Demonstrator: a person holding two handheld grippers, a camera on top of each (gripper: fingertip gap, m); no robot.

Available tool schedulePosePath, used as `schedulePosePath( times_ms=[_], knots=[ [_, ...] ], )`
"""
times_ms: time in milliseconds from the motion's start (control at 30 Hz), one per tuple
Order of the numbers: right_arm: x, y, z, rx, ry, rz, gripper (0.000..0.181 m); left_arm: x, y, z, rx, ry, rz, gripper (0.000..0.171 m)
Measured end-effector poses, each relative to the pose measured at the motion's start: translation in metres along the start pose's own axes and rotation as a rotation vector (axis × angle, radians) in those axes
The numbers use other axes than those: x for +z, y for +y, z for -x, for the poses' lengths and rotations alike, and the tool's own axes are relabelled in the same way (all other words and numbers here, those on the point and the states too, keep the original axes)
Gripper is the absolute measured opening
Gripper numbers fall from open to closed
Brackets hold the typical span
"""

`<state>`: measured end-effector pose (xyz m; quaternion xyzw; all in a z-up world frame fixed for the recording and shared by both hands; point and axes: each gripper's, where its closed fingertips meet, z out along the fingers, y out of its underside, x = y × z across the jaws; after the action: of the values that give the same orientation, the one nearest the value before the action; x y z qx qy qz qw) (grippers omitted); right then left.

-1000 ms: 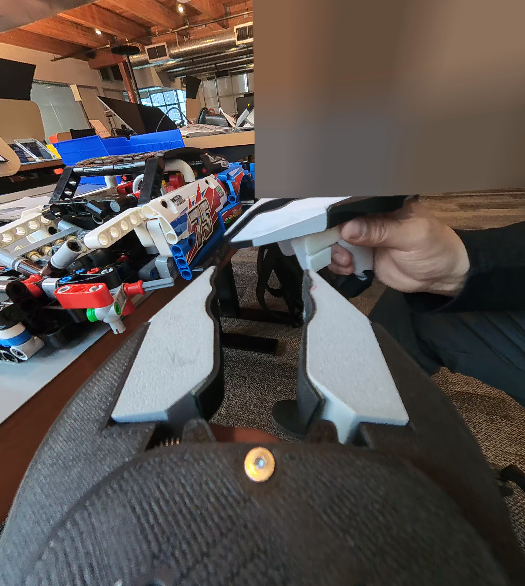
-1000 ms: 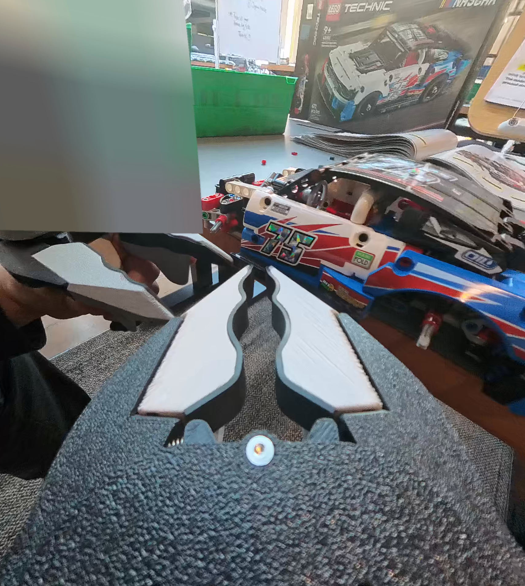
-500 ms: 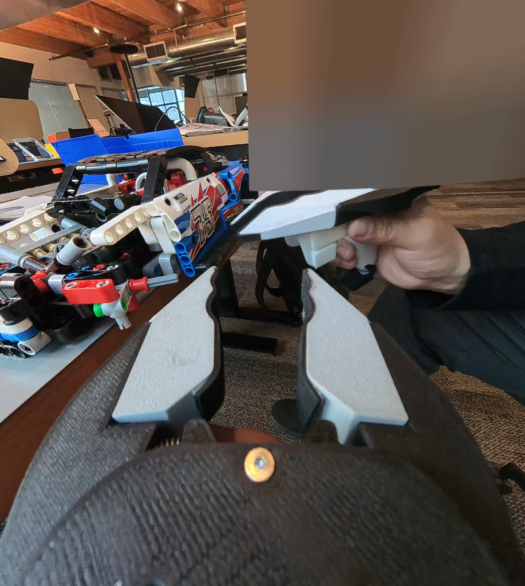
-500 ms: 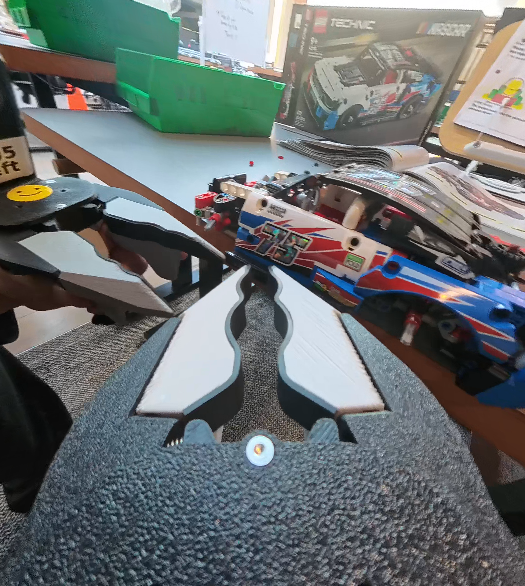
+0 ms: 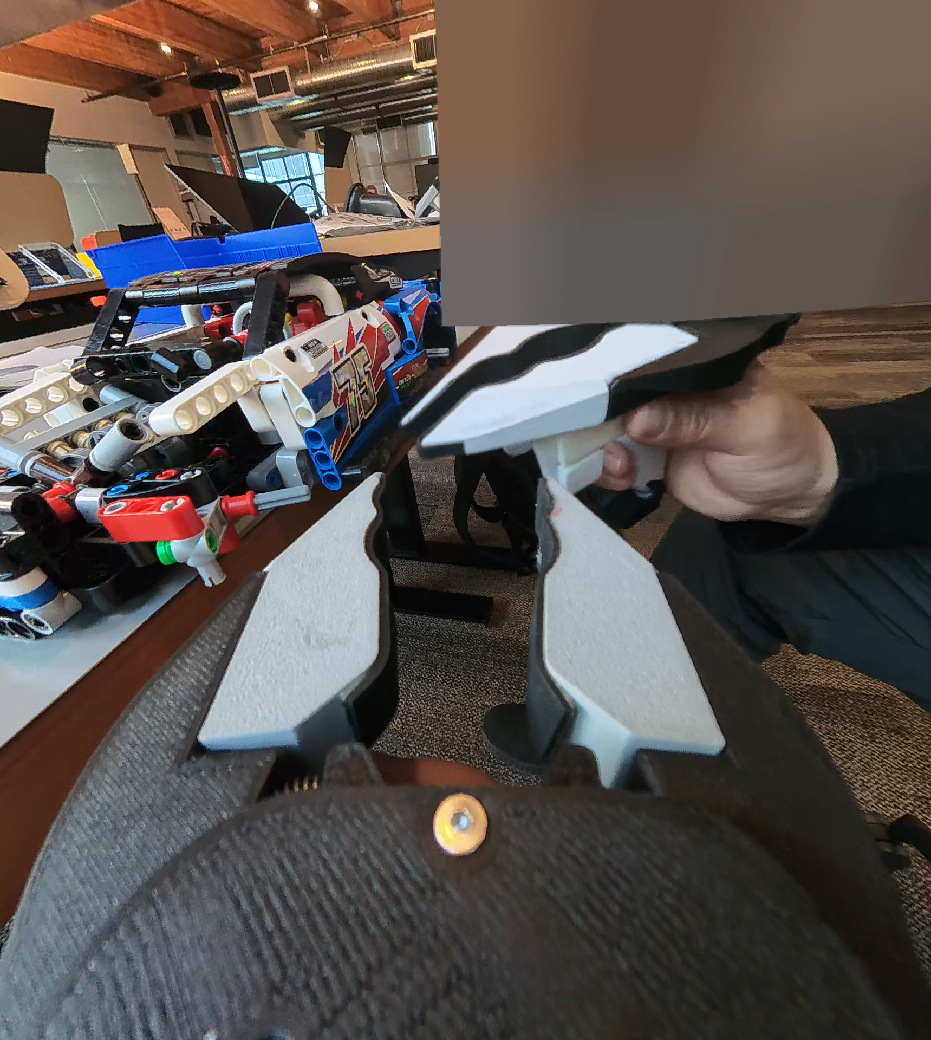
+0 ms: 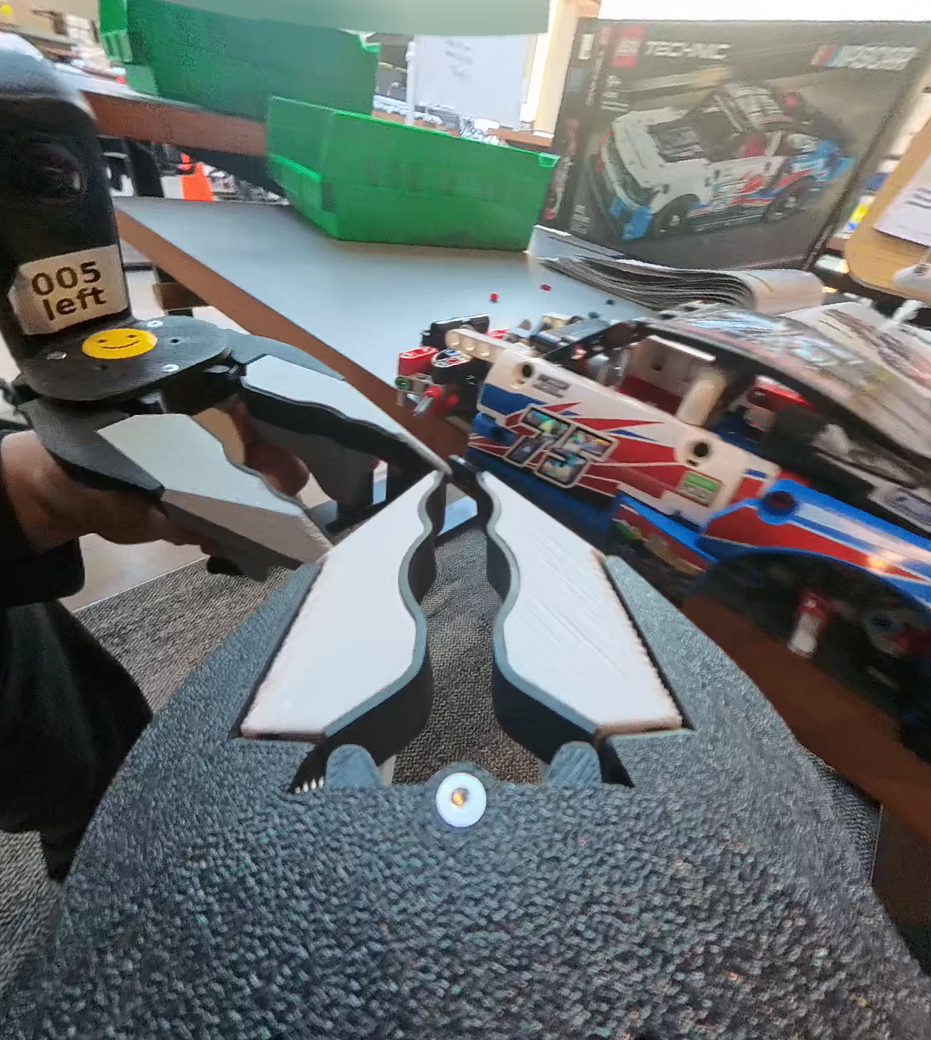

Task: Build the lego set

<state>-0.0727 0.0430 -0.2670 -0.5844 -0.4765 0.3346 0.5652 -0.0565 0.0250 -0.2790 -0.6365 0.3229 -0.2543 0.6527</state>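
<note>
The part-built lego race car (image 5: 311,394) in white, blue and red lies on the grey table (image 5: 29,675), its open front frame toward me. My left gripper (image 5: 460,489) is open and empty, held off the table's edge above the carpet. My right gripper (image 6: 460,478) is almost closed, with what looks like a small black piece (image 6: 460,467) pinched at the tips. It hangs just off the table edge by the car's (image 6: 677,467) numbered side. The right gripper also shows in the left wrist view (image 5: 536,388), held by a hand (image 5: 733,456). The left gripper shows in the right wrist view (image 6: 260,450).
A green bin (image 6: 412,185), the set's box (image 6: 733,140) and an open instruction booklet (image 6: 677,281) stand at the back of the table (image 6: 339,270). A blue bin (image 5: 198,259) sits behind the car. Small loose red bits lie on the table. My two grippers' fingertips are within a few centimetres of each other.
The right gripper has risen and swung toward the car's numbered side, its jaws unchanged. The left gripper has barely moved and stays open.
</note>
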Motion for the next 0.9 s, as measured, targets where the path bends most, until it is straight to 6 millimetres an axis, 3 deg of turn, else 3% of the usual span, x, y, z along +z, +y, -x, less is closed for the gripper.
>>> schedulePosePath(
  times_ms=[100, 200, 433, 600, 767, 900],
  knots=[
    [0.007, 0.009, -0.001, 0.005, 0.005, 0.028, 0.008, -0.001, 0.001, 0.001, -0.004, -0.001, 0.000, 0.048],
    [0.000, 0.010, -0.014, 0.037, 0.035, 0.010, 0.001, -0.002, 0.002, 0.002, -0.006, -0.004, 0.001, 0.047],
    [-0.036, 0.017, -0.047, 0.069, 0.156, -0.044, 0.006, -0.007, -0.008, 0.001, 0.030, -0.020, 0.012, 0.054],
    [-0.076, 0.011, -0.065, 0.022, 0.253, -0.171, 0.002, -0.018, -0.006, -0.013, 0.027, -0.066, 0.073, 0.056],
    [-0.121, 0.026, -0.114, 0.122, 0.394, -0.217, 0.001, -0.023, -0.014, -0.030, -0.168, -0.173, -0.026, 0.055],
    [-0.158, 0.053, -0.159, 0.238, 0.506, -0.221, 0.007, -0.014, 0.002, -0.043, -0.238, -0.254, 0.053, 0.067]
  ],
)
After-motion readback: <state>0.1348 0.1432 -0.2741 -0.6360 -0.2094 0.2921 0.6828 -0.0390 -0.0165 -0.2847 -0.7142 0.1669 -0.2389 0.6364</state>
